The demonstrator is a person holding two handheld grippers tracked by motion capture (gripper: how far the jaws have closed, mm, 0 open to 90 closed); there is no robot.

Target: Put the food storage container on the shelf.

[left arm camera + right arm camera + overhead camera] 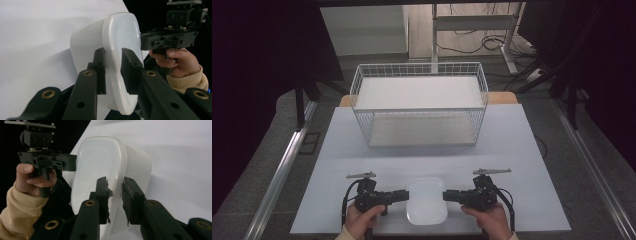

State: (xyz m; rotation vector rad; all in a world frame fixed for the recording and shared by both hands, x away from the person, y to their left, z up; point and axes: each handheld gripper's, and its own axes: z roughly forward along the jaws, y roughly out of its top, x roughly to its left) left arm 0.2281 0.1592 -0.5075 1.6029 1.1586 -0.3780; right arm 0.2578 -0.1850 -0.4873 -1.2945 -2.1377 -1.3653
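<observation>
Item: white plastic tub (427, 200), rounded-rectangular, shallow, open side up. It sat at the near edge of the white table (512, 150), midway between the person's two hands, well short of the basket.

Item: left gripper (404, 195), held in the person's left hand (360, 220). Its jaws reached in from the tub's left side. In the left gripper view the two black jaws straddled the tub's rim (113, 62), one against the outer wall and one inside, narrowed to about the width of the lip. The inner jaw seemed to touch the rim; whether the outer one pressed firmly could not be told for certain, though the grip looked closed on the rim.

Item: right gripper (448, 196), held in the right hand (488, 219). It met the tub from the opposite side. In the right gripper view its jaws likewise bracketed the rim (116, 190), one inside and one outside, with torn black padding on both inner faces; a thin gap showed beside the wall on the outer side.

Item: white wire basket (419, 102), rectangular, with a pale flat liner on its floor, stood at the far middle of the table, well apart from the tub.

Item: cream sleeve cuffs (15, 212) at both wrists.
</observation>
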